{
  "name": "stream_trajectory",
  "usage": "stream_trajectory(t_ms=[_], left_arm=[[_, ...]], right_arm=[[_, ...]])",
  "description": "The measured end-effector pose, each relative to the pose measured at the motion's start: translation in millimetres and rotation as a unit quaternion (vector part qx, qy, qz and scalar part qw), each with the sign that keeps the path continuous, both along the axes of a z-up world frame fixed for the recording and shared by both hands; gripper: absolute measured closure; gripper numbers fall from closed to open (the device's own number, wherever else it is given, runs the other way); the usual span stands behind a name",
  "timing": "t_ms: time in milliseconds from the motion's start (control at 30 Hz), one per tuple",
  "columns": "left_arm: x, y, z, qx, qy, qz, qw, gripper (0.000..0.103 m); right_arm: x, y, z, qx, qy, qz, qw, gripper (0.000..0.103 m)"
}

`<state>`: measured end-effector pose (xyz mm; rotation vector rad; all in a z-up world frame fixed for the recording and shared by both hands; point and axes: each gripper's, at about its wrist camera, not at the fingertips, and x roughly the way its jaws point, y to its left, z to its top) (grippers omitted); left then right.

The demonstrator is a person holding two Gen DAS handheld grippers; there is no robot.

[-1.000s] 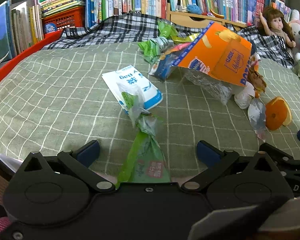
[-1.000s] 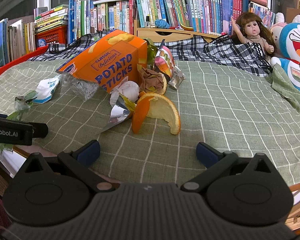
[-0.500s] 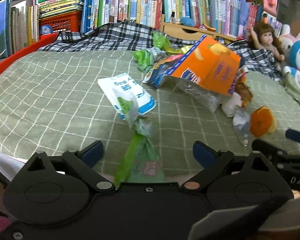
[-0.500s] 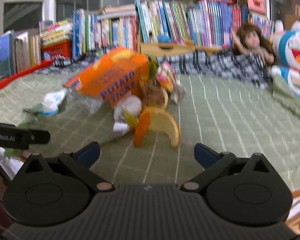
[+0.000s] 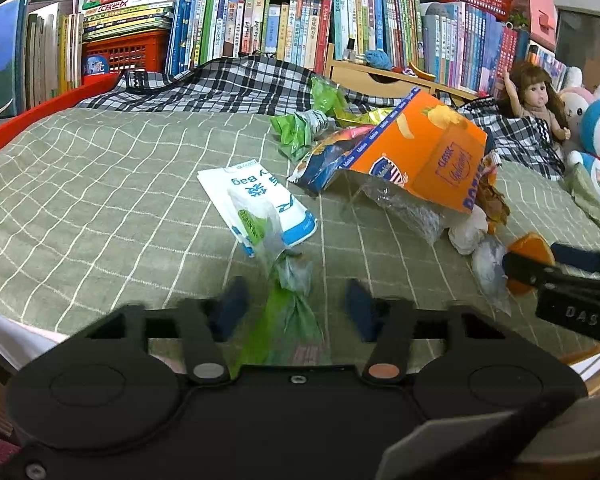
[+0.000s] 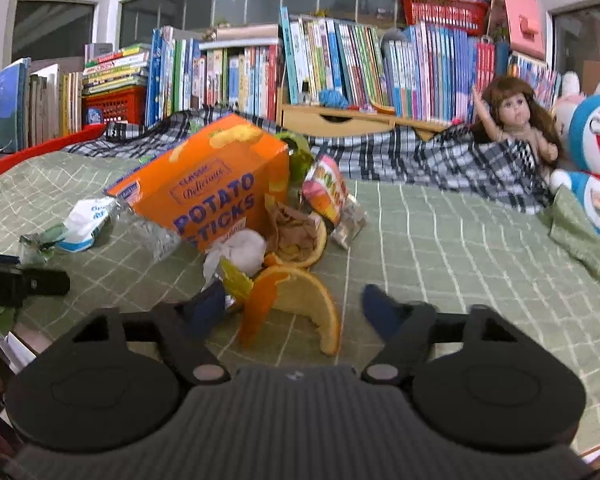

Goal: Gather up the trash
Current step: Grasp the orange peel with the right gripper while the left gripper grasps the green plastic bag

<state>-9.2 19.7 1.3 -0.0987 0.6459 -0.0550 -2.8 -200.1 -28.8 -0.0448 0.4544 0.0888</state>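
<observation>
Trash lies on a green checked bedspread (image 5: 100, 200). A twisted green wrapper (image 5: 288, 320) lies between the fingers of my left gripper (image 5: 295, 306); the jaws are open but narrowed, not touching it. Beyond it are a white bag with blue print (image 5: 260, 204) and an orange potato sticks box (image 5: 420, 152). My right gripper (image 6: 293, 310) is open and straddles an orange peel (image 6: 300, 308). Its left fingertip (image 6: 206, 308) is against a crumpled foil and yellow wrapper (image 6: 232, 280). The orange box (image 6: 220, 188), a white tissue ball (image 6: 244, 248) and a brown paper scrap (image 6: 292, 228) lie behind the peel.
A black-and-white plaid blanket (image 6: 420, 156) and rows of books (image 6: 340, 64) stand at the back. A doll (image 6: 516, 120) and a blue plush toy (image 6: 596, 160) sit at the right. A red rim (image 5: 28, 128) borders the left. Bare bedspread (image 6: 460, 248) lies right of the pile.
Both grippers moved forward onto the bed and their jaws narrowed, the left around the green wrapper, the right around the orange peel. The trash has not shifted.
</observation>
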Motion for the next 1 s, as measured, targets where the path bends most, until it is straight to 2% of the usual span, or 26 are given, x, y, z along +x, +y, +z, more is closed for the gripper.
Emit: stream_trajectory(t_ms=[33, 133, 300, 467, 533, 600, 633, 667, 800, 933, 1000], left_arm=[[0, 0, 1, -0.002, 0.0, 0.002, 1.0, 0.077], [-2, 2, 4, -0.023, -0.002, 0.002, 0.9997, 0.077], [-15, -4, 15, -0.007, -0.025, -0.013, 0.9996, 0.077], [-27, -6, 30, -0.011, -0.043, -0.026, 0.9987, 0.077], [-29, -6, 34, -0.013, -0.046, -0.03, 0.9984, 0.077], [-31, -7, 34, -0.008, -0.046, -0.028, 0.9985, 0.077], [-32, -7, 33, -0.004, -0.044, -0.027, 0.9986, 0.077], [-32, -8, 32, -0.001, -0.042, -0.026, 0.9988, 0.077], [-32, -7, 26, -0.001, -0.031, -0.026, 0.9992, 0.077], [-32, -8, 23, 0.003, -0.027, -0.026, 0.9993, 0.077], [-31, -8, 22, 0.003, -0.026, -0.026, 0.9993, 0.077]], right_arm=[[-1, 0, 0, 0.007, 0.002, 0.0, 1.0, 0.047], [-6, -1, 1, 0.01, -0.003, -0.002, 1.0, 0.056], [-20, -5, 12, 0.01, -0.022, -0.003, 1.0, 0.062], [-27, -10, 21, 0.006, -0.034, -0.013, 0.999, 0.07], [-26, -10, 21, -0.001, -0.031, -0.018, 0.999, 0.081], [-23, -11, 19, -0.002, -0.019, -0.025, 1.0, 0.078], [-23, -12, 16, 0.0, -0.013, -0.024, 1.0, 0.071], [-23, -13, 14, 0.004, -0.01, -0.024, 1.0, 0.069], [-26, -13, 4, -0.002, -0.005, -0.025, 1.0, 0.036], [-28, -13, -5, -0.016, -0.002, -0.029, 0.999, 0.029], [-28, -14, -9, -0.014, 0.004, -0.028, 0.999, 0.029]])
